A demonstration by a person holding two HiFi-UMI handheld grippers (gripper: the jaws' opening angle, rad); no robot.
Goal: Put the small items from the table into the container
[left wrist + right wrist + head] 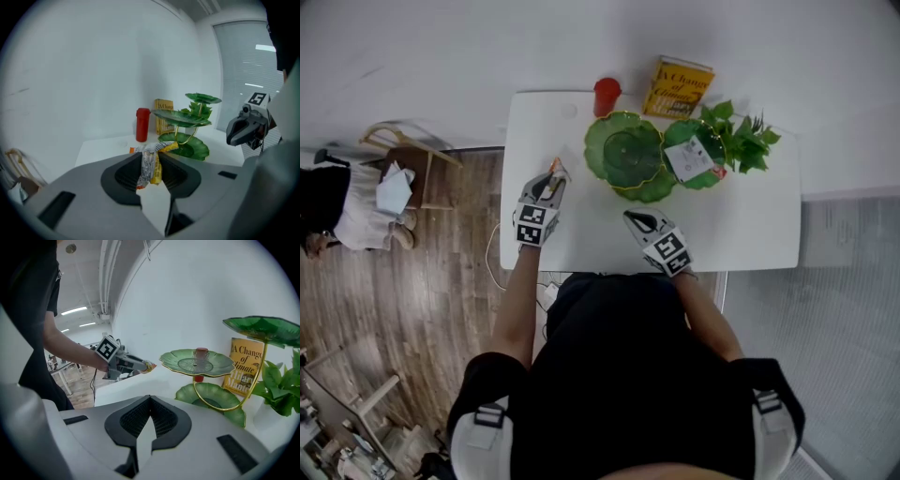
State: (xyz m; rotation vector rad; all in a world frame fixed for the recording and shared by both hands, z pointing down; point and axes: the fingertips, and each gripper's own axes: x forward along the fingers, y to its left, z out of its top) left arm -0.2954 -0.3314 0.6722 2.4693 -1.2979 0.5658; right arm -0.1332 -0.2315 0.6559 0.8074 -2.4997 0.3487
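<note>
My left gripper [555, 172] is raised above the white table [750, 234], left of the green leaf-shaped tiered stand [625, 148]. It is shut on a small bunch of snack packets [151, 167], silver and yellow, which hang between the pads; the packets' orange tip [148, 366] shows in the right gripper view. My right gripper [631, 218] hovers low near the table's front edge, shut with nothing in it [150, 417]. The stand [197, 363] has three green trays on a gold frame. A white packet [689, 159] lies on the highest tray.
A red cup [607, 95] and a yellow book [678, 87] stand at the table's back, a leafy plant [742, 139] to the stand's right. A wooden chair [408, 169] and a seated person are on the floor at left.
</note>
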